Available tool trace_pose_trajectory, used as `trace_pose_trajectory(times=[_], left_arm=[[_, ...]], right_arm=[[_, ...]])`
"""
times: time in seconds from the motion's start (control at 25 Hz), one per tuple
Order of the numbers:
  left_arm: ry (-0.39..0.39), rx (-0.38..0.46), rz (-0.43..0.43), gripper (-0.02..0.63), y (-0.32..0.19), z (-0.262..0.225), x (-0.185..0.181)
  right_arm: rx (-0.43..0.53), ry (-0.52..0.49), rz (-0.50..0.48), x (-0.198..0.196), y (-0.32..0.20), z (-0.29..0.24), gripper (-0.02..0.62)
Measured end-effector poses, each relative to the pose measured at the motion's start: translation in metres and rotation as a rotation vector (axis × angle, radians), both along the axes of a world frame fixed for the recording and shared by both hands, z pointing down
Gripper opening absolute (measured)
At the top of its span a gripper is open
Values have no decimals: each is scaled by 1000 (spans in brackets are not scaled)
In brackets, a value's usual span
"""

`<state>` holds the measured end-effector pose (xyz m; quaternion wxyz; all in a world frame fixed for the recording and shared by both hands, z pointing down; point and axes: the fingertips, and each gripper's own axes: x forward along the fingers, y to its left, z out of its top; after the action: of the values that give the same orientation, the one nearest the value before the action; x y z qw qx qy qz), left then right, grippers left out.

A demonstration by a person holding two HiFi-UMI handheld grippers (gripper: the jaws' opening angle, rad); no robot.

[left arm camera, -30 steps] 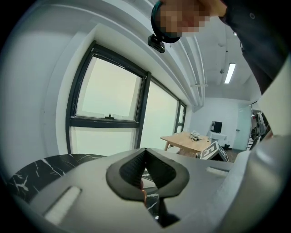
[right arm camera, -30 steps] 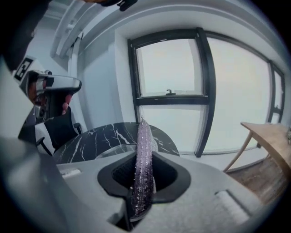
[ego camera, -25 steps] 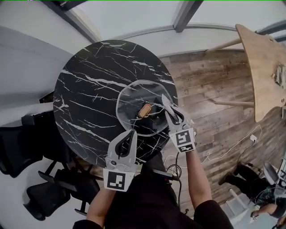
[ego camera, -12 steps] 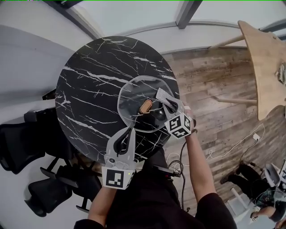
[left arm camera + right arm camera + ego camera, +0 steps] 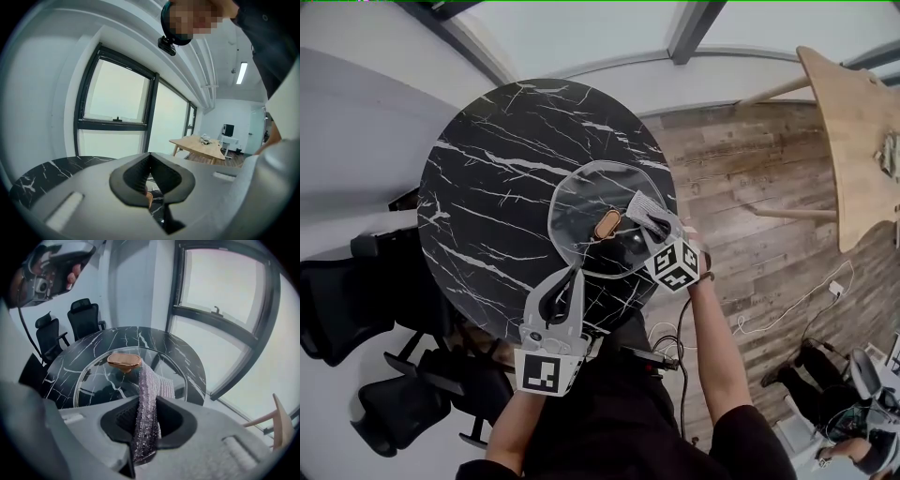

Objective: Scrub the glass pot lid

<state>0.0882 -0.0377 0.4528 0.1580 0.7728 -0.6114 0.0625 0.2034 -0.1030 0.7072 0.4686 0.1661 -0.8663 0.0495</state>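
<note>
The glass pot lid [image 5: 581, 202] lies flat on the round black marble table [image 5: 487, 169], its copper knob [image 5: 607, 225] in the middle. My right gripper [image 5: 645, 210] is shut on a silvery scrub cloth [image 5: 651, 214] that rests on the glass just right of the knob. In the right gripper view the cloth [image 5: 149, 390] runs from the jaws down to the lid [image 5: 93, 376], beside the knob [image 5: 124, 361]. My left gripper [image 5: 572, 274] is shut, its tips at the lid's near rim; the left gripper [image 5: 150, 159] shows no glass between its pads.
Black office chairs [image 5: 337, 309] stand left of the table. A light wooden table [image 5: 853, 131] is at the far right, across a plank floor with white cables [image 5: 769, 314]. The lid sits near the table's right edge.
The right gripper has drawn in over the lid with the cloth, ending closer to the knob. The left gripper has stayed at the near rim.
</note>
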Motion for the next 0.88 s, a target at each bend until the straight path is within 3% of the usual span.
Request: trace_pose_trajectory(times=[0.88], left_arm=[[51, 15, 8, 3, 7, 3, -29]], right_arm=[[9, 32, 66, -9, 52, -1, 78]])
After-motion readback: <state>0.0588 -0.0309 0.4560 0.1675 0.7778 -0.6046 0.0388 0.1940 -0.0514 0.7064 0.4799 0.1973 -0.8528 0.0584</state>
